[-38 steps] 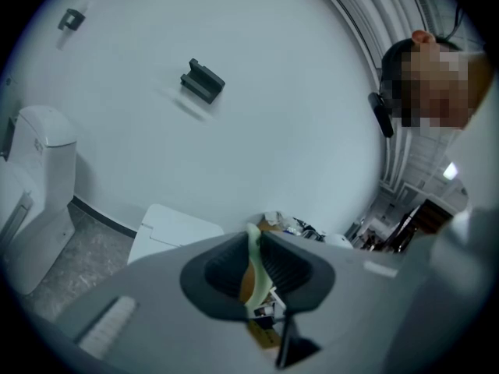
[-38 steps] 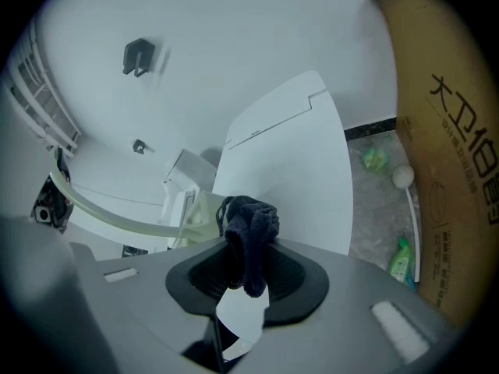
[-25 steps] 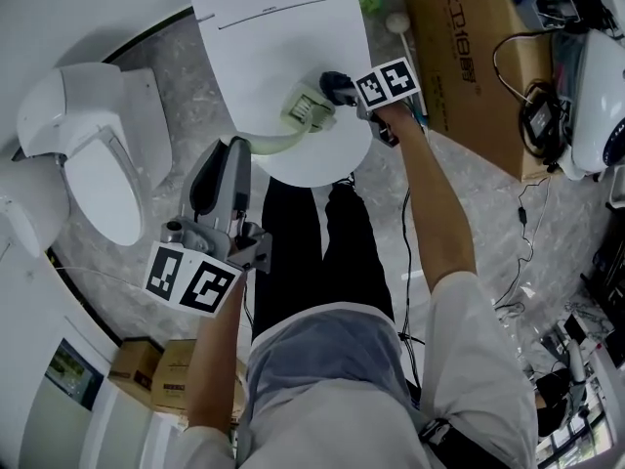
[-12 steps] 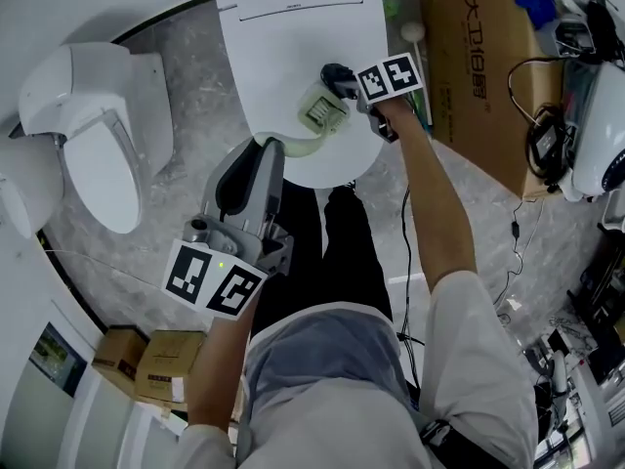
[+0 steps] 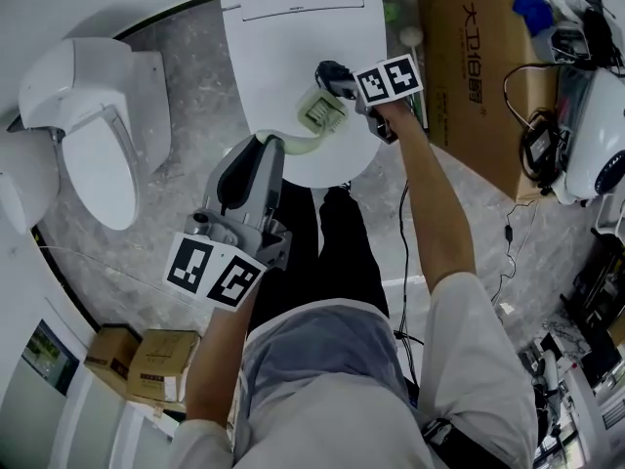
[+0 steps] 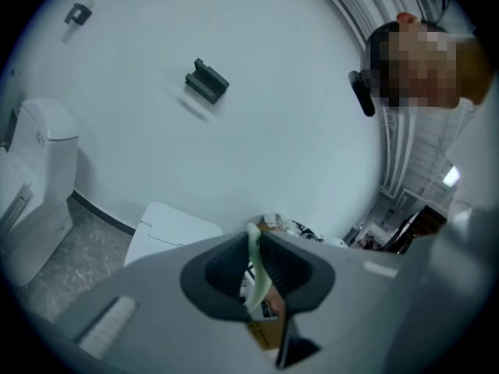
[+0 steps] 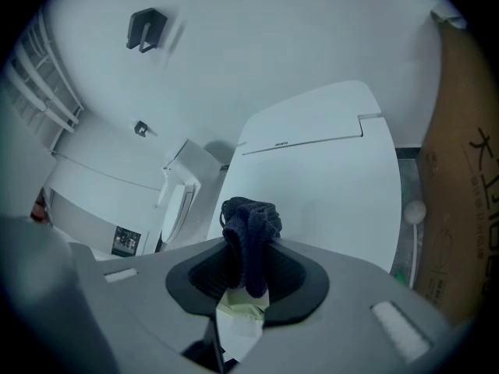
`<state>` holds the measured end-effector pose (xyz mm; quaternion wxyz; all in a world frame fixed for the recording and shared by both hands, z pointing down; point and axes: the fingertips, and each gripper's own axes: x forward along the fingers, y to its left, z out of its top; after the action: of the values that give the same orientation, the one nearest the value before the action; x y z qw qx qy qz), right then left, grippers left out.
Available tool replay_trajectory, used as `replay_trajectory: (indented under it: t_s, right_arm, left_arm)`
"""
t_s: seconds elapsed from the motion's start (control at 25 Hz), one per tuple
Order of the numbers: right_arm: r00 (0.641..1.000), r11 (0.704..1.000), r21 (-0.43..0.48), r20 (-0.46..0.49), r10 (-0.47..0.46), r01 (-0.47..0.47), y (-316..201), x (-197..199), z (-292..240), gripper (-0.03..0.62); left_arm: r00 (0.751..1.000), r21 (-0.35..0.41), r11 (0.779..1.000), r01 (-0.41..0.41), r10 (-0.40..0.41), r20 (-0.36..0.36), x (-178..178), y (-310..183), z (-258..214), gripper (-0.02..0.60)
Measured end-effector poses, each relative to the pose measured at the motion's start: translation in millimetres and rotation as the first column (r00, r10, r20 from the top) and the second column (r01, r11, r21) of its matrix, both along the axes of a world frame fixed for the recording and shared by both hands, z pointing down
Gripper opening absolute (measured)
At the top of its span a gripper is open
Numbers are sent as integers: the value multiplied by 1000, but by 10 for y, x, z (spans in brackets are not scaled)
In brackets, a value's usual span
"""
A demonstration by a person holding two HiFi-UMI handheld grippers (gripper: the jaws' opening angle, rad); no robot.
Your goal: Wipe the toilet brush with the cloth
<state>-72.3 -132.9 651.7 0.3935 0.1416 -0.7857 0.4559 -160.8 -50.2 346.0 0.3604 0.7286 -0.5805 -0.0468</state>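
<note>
Brush: pale green, held over the closed white toilet lid. Its ribbed head is seen at the lid's near right part; the curved handle runs down and left from it.

Handle end is clamped between the jaws of the left gripper. In the left gripper view the thin green handle is pinched between the two dark pads, with no gap seen.

Cloth: dark, bunched, gripped between the jaws of the right gripper, which are closed on it. Part of the cloth bulges out past the jaw tips. It is held against the far right side of the brush head. In the right gripper view the pale head is seen directly below the cloth.

Surroundings: grey mottled floor; a second white toilet at the left; a large cardboard box just right of the lid; small boxes at lower left.
</note>
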Motion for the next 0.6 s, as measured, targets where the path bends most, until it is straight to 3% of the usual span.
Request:
replay_trajectory:
  t_s: [0.24, 0.6]
  right_arm:
    - [1000, 998, 59, 19, -18, 17, 43, 90, -152, 89]
    - [999, 992, 112, 24, 49, -52, 160, 309, -212, 89]
  left_arm:
    - [1000, -1, 1000, 14, -14, 8, -20, 38, -5, 0]
    - [1000, 5, 1000, 19, -19, 23, -3, 49, -20, 0]
